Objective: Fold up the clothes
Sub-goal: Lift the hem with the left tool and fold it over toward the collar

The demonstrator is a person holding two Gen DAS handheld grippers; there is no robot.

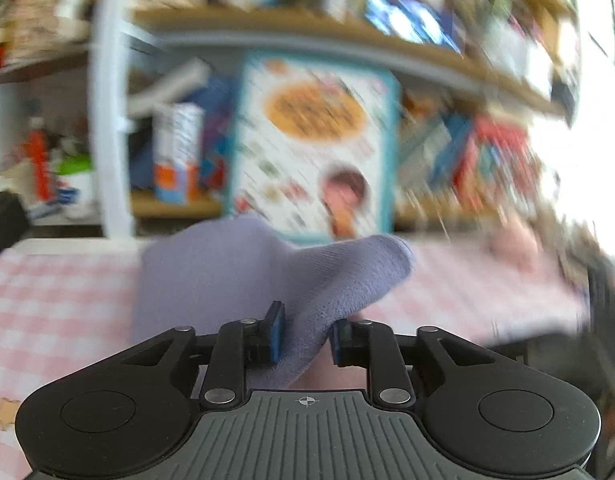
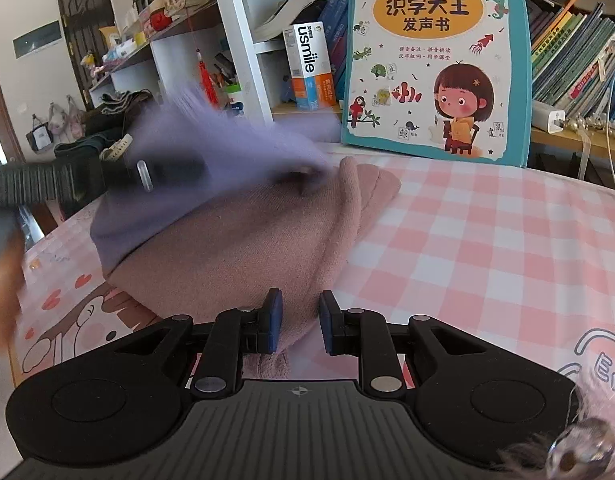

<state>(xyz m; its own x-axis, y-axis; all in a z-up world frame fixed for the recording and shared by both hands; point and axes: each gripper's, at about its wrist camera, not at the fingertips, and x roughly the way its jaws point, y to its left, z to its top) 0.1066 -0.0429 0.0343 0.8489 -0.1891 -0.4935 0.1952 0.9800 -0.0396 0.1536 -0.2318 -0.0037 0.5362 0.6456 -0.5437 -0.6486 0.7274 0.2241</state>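
A lilac knit garment (image 1: pixel 227 280) rises in front of my left gripper (image 1: pixel 305 338), and a fold of it hangs between the blue pads (image 1: pixel 276 336). The pads stand apart and the fold looks loose. This view is smeared by motion. In the right wrist view the lilac garment (image 2: pixel 123 236) lies partly over a dusty-pink knit garment (image 2: pixel 247 248) on the checked tablecloth (image 2: pixel 487 260). Its upper part is a blur beside the left tool's black body (image 2: pixel 67 184). My right gripper (image 2: pixel 301 320) sits low on the near edge of the pink garment, with its pads closed on a thick fold.
A large teal picture book (image 2: pixel 435 60) stands at the back of the table. Behind it are shelves with books (image 2: pixel 575 60), a white box (image 2: pixel 307 68) and a white post (image 2: pixel 243 40). A charger and cable (image 2: pixel 551 118) lie at the back right. A hand (image 2: pixel 3 280) shows at the left edge.
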